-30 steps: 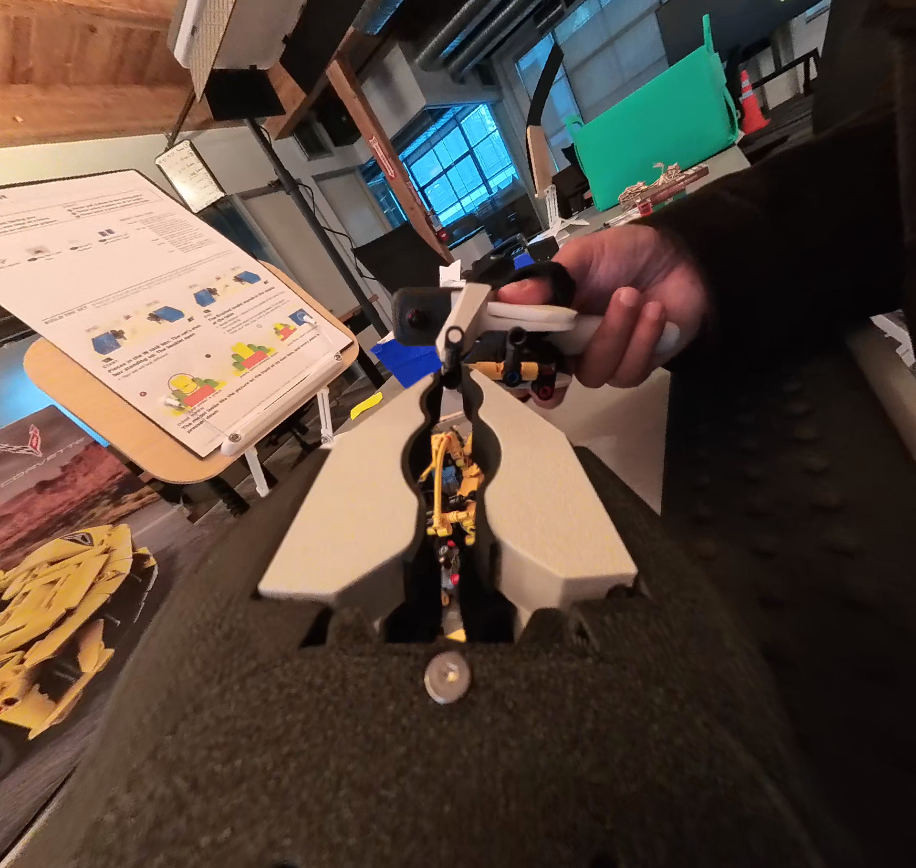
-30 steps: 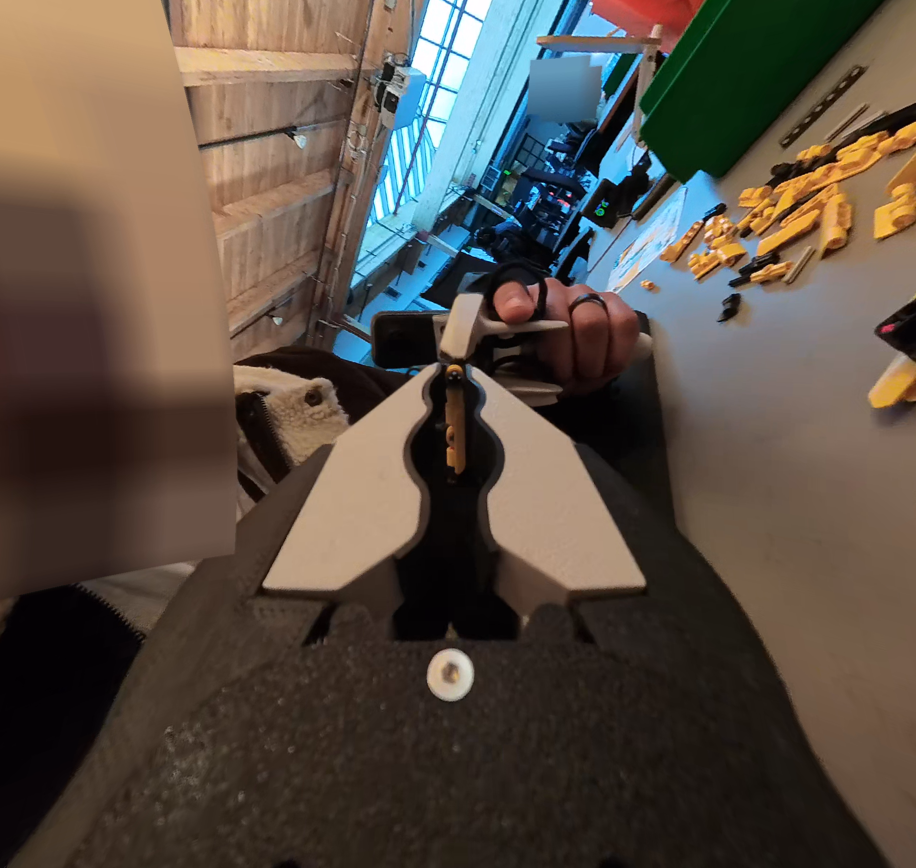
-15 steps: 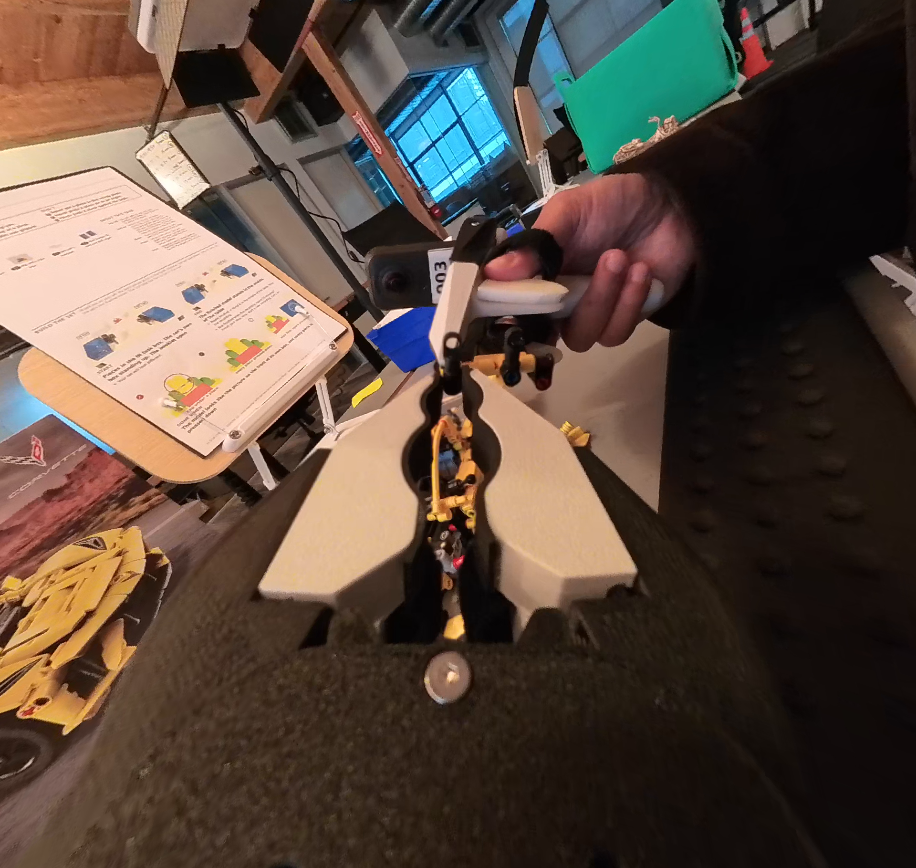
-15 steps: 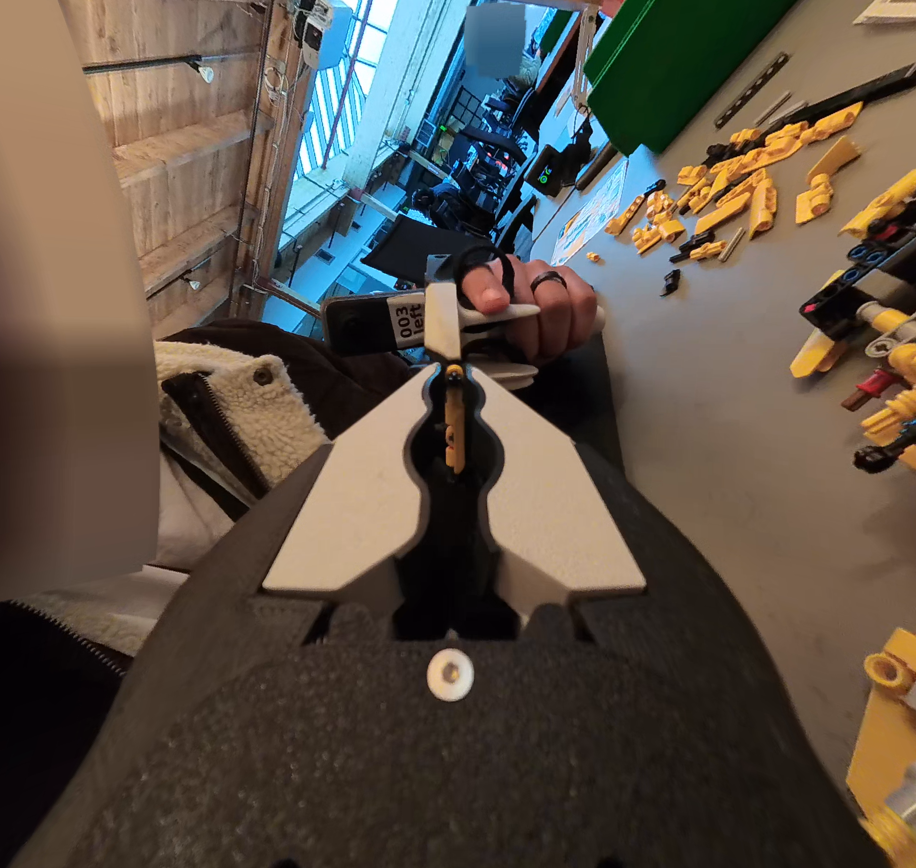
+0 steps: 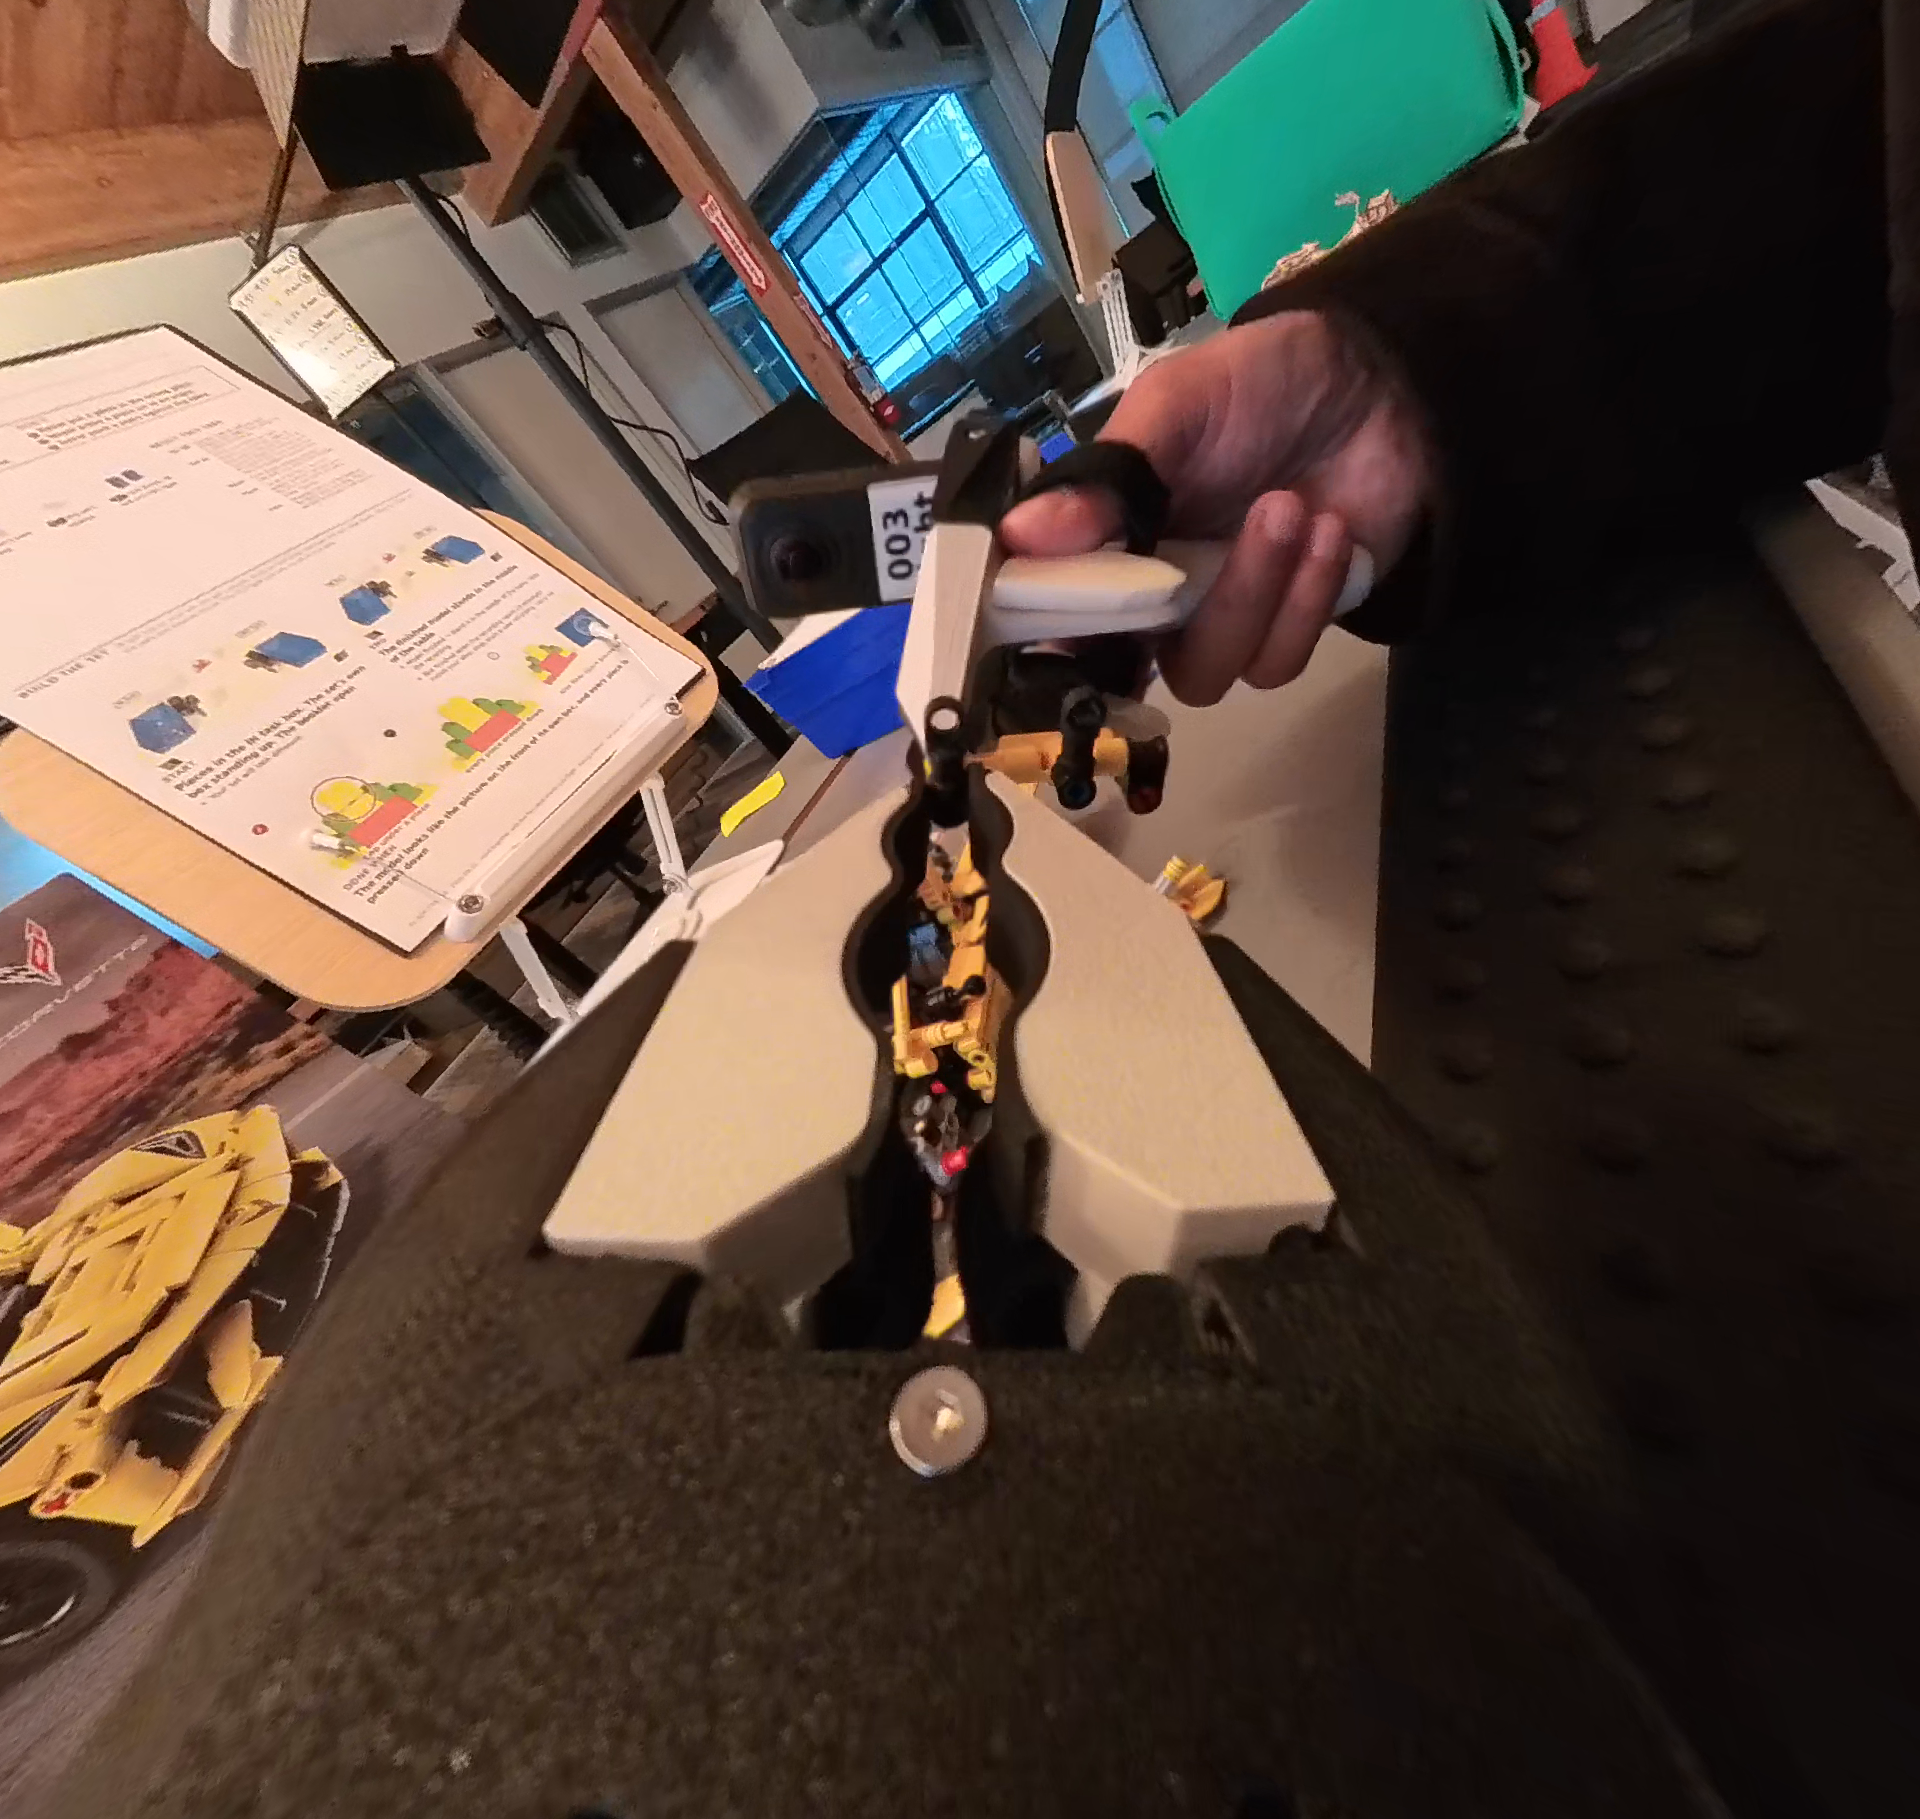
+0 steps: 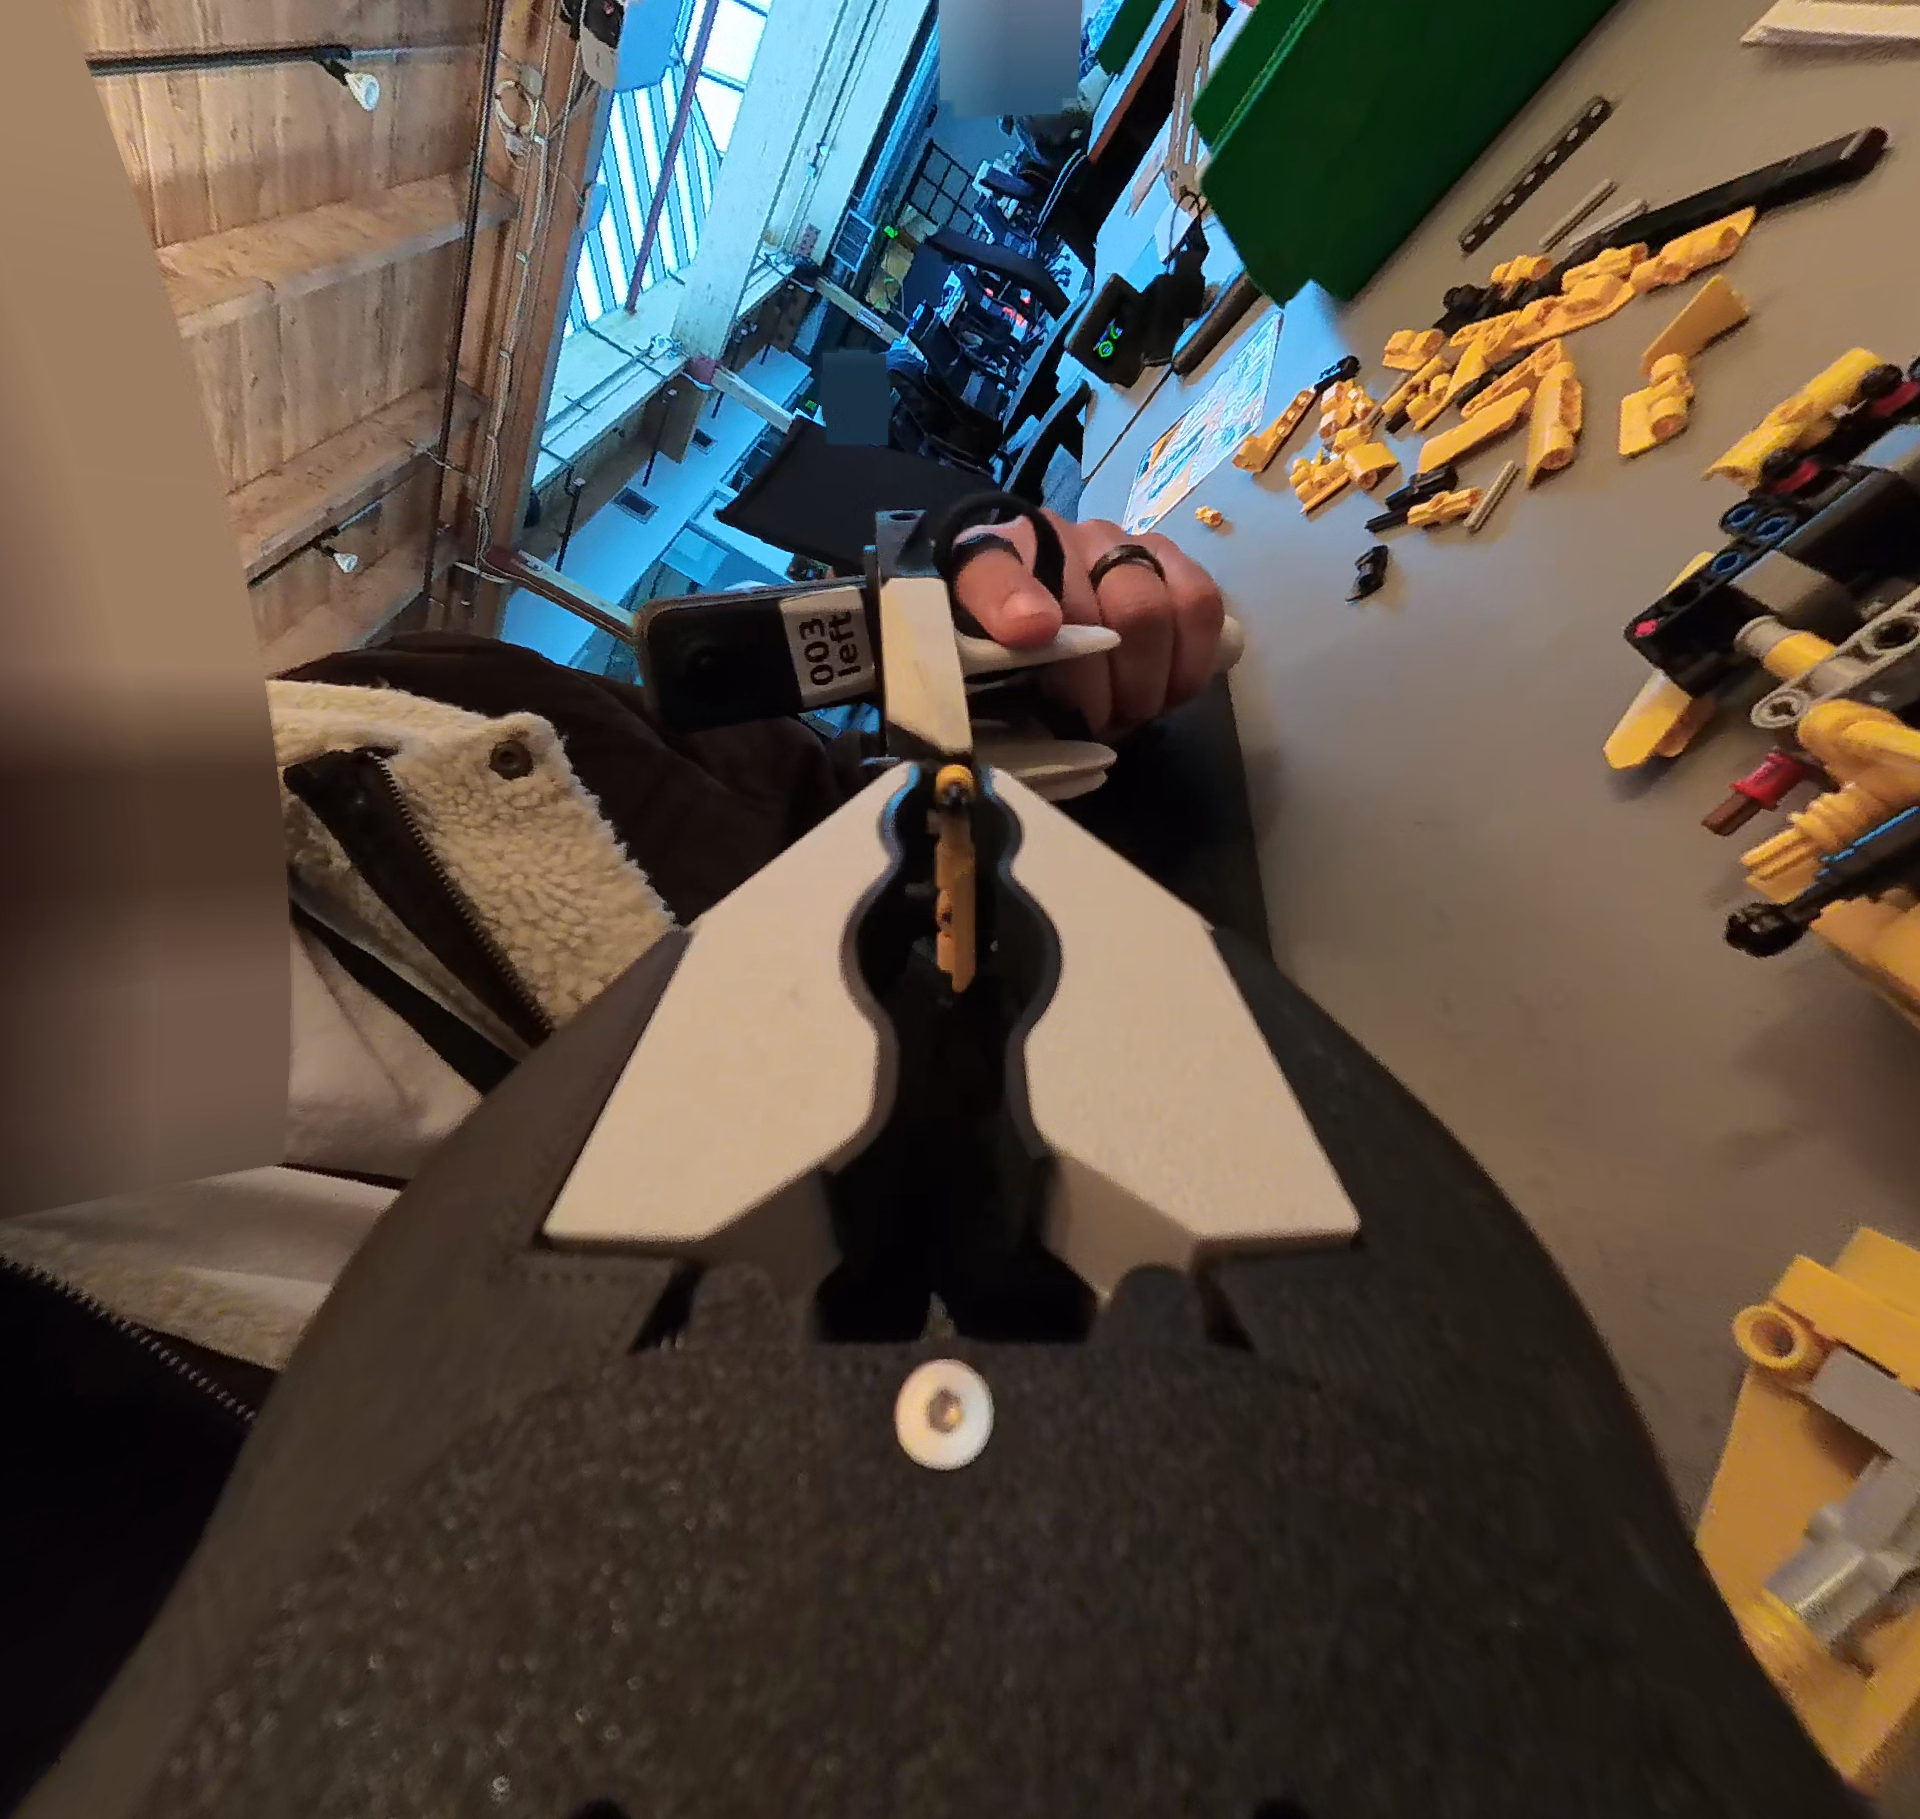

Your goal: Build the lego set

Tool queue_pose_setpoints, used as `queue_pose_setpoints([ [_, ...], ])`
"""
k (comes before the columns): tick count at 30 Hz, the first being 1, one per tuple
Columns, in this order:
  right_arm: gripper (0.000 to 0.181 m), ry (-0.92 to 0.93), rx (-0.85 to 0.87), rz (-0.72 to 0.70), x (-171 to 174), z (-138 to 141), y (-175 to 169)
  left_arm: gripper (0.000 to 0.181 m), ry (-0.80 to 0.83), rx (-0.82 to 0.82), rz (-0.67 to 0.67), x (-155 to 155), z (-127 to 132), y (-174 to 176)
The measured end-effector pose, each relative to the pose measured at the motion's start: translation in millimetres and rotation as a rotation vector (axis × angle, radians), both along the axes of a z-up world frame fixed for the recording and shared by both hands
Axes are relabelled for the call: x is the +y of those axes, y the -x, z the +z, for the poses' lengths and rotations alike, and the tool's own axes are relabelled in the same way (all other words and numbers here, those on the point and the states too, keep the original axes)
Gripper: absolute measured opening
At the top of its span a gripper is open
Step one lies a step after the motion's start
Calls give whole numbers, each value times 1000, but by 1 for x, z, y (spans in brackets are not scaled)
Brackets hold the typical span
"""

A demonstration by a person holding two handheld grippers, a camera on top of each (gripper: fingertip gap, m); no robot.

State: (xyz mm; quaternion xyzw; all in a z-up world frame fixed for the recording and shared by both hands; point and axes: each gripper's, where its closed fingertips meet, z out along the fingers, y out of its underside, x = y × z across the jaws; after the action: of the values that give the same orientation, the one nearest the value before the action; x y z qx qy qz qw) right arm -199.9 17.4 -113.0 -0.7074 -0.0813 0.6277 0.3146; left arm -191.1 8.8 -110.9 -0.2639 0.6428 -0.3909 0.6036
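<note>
A: Yellow and black throughout. The left gripper [image 5: 951, 813] has its grey fingers [image 5: 748, 1063] drawn nearly together, with only a narrow slot between them. A yellow lego sub-assembly [image 5: 951, 1000] shows in that slot; whether it is pinched or lies beyond, I cannot tell.

B: And the other one?

A: The right gripper [image 6: 951, 793] is closed down on a thin yellow beam [image 6: 954, 896], held upright between the tips, with a black pin end at its top.

B: Do the tools meet?

A: In the left wrist view, the right gripper [image 5: 940, 730], held by a hand [image 5: 1257, 512], comes tip to tip with the left one. A small yellow and black piece [image 5: 1070, 756] sits just beside that junction.

B: Where is the rest of the set?

A: In the right wrist view, loose yellow parts [image 6: 1475, 387] lie scattered on the grey table [image 6: 1455, 834]. A partly built yellow and black model [image 6: 1818, 689] lies at the right edge. In the left wrist view, an instruction sheet [image 5: 312, 647] stands on a tilted board at left, and the box art [image 5: 135, 1302] showing a yellow car is below it.
</note>
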Motion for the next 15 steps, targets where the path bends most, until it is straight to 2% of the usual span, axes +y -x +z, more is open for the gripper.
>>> queue_pose_setpoints([
  [2,14,-5,4,11,-2,2,-2,7,-4,3,3,0,-1,0],
  [5,6,-9,-10,11,-3,0,-3,7,5,-3,-11,-1,1,1],
  [15,5,-6,-6,32,-4,0,-3,7,32,-4,-16,-2,1,2],
])
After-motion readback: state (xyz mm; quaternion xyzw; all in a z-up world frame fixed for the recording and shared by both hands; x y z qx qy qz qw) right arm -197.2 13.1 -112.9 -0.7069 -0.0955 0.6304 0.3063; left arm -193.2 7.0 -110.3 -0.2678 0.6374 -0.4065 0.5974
